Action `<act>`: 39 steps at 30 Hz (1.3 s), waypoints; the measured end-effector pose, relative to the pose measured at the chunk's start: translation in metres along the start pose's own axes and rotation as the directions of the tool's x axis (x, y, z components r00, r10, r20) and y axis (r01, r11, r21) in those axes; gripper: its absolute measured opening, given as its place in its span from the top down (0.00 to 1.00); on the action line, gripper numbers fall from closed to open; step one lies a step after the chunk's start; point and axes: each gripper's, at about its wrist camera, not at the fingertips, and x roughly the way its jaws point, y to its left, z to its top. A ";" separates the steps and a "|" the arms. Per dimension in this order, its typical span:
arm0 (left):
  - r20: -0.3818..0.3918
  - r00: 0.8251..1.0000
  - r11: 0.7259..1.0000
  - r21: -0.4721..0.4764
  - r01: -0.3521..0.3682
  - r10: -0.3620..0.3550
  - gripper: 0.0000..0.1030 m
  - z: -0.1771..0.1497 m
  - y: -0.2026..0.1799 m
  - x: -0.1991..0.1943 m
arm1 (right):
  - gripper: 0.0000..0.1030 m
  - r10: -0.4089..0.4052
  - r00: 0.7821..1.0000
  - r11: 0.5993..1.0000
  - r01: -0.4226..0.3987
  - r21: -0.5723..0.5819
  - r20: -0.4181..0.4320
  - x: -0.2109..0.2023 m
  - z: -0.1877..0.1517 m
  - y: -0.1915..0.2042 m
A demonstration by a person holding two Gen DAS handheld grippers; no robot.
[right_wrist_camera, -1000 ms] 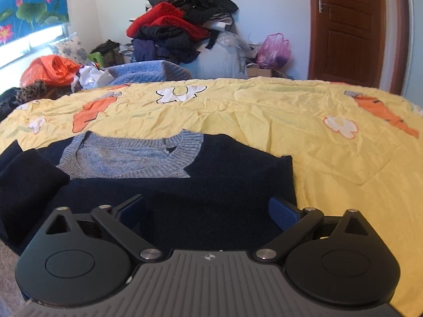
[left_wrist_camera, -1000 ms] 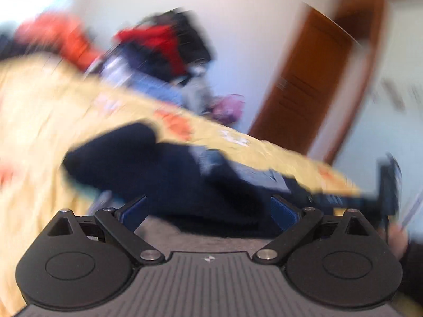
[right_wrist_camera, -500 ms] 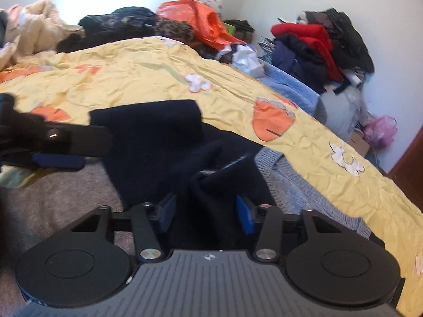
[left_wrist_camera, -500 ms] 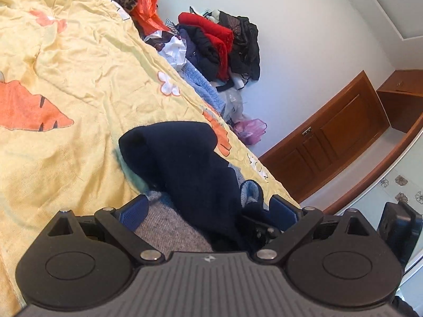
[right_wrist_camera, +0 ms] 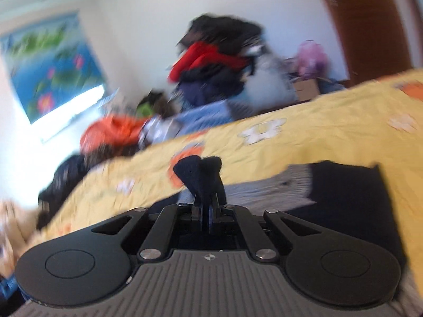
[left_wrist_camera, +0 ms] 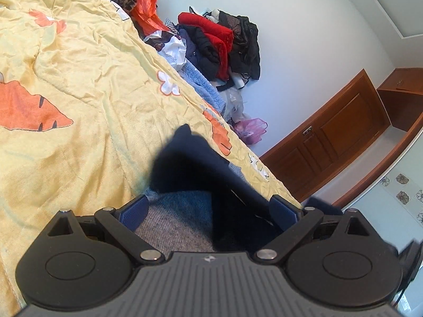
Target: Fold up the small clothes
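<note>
A navy sweater with a grey knit inside lies bunched on the yellow bed sheet. My left gripper is open just above it; grey knit and a navy fold lie between its blue pads without being pressed. In the blurred right wrist view my right gripper is shut on a pinch of navy sweater fabric that sticks up past the fingertips. The rest of the sweater, with its grey ribbed collar, spreads to the right on the sheet.
A heap of red, black and blue clothes stands against the white wall beyond the bed. An orange bag and a purple bag lie near it. A brown wooden door is on the right.
My right gripper closed on a fold of the navy sweater and rose with it, its view swinging. The navy fold in front of my left gripper has been drawn up and to the right.
</note>
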 end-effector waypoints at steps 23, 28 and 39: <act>-0.003 1.000 0.998 0.052 -0.026 0.026 0.04 -0.004 -0.009 0.003 | 0.83 -0.118 0.989 0.952 0.088 0.294 0.088 -0.049 -0.017 -0.098; -0.005 1.000 0.998 0.056 -0.027 0.027 0.04 -0.004 -0.009 0.004 | 0.82 -0.163 0.986 0.950 0.162 0.266 -0.022 -0.044 -0.036 -0.114; 0.082 0.994 0.798 0.593 -0.107 0.072 0.04 -0.031 -0.112 0.020 | 0.43 -0.332 0.914 0.937 0.349 -0.034 0.236 -0.065 -0.016 -0.046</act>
